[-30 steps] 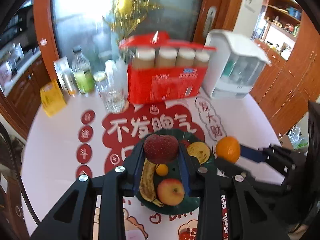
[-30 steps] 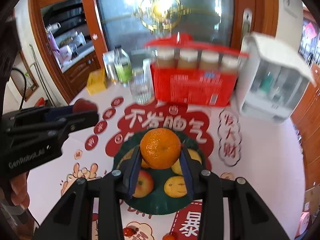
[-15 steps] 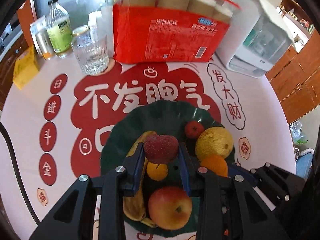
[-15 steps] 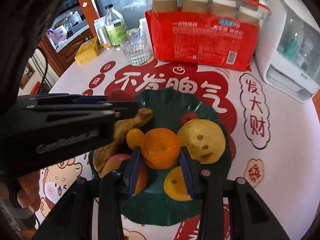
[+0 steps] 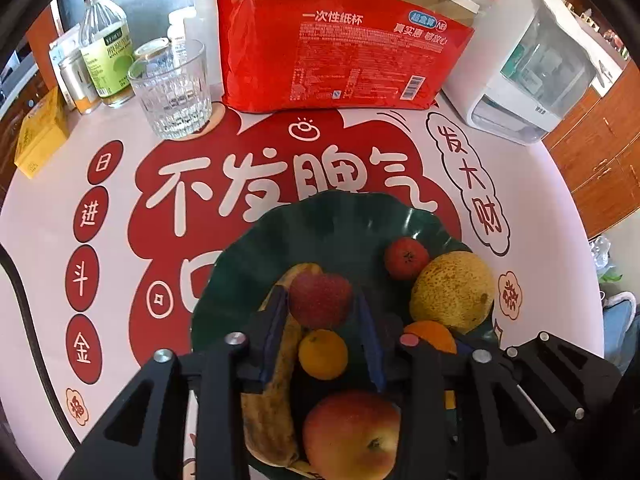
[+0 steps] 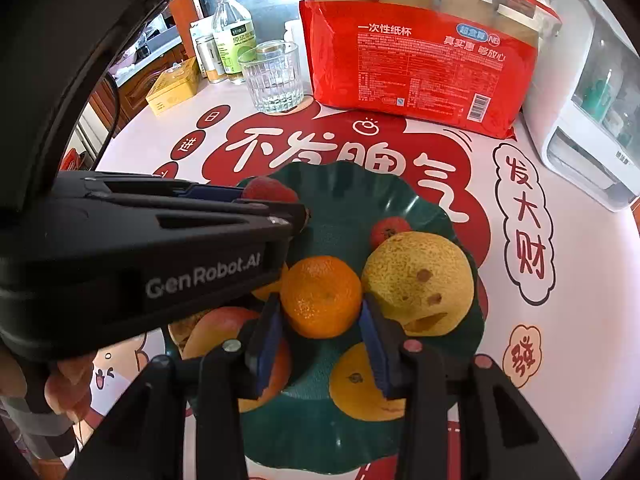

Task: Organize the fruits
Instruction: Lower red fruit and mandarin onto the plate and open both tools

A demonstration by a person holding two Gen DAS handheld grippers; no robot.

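Observation:
My left gripper [image 5: 320, 304] is shut on a dark red apple [image 5: 320, 300] and holds it low over the dark green plate [image 5: 320, 216]. My right gripper [image 6: 322, 320] is shut on an orange mandarin [image 6: 321, 296] over the same plate [image 6: 344, 184]. On the plate lie a banana [image 5: 276, 380], a small orange [image 5: 323, 354], a red-yellow apple [image 5: 352, 436], a small red fruit [image 5: 406, 258] and a yellow pear [image 5: 452, 292]. The left gripper body crosses the right wrist view and hides part of the plate.
A red pack of paper cups [image 5: 344, 40] stands behind the plate, with a glass [image 5: 172, 88], bottles [image 5: 106, 48] and a yellow box [image 5: 40, 136] to the left and a white appliance [image 5: 532, 68] to the right. The round table's edge [image 5: 588, 280] curves close at right.
Both grippers have come down and forward over the plate, each still holding its fruit. The right gripper has moved in from the plate's right side to beside the pear.

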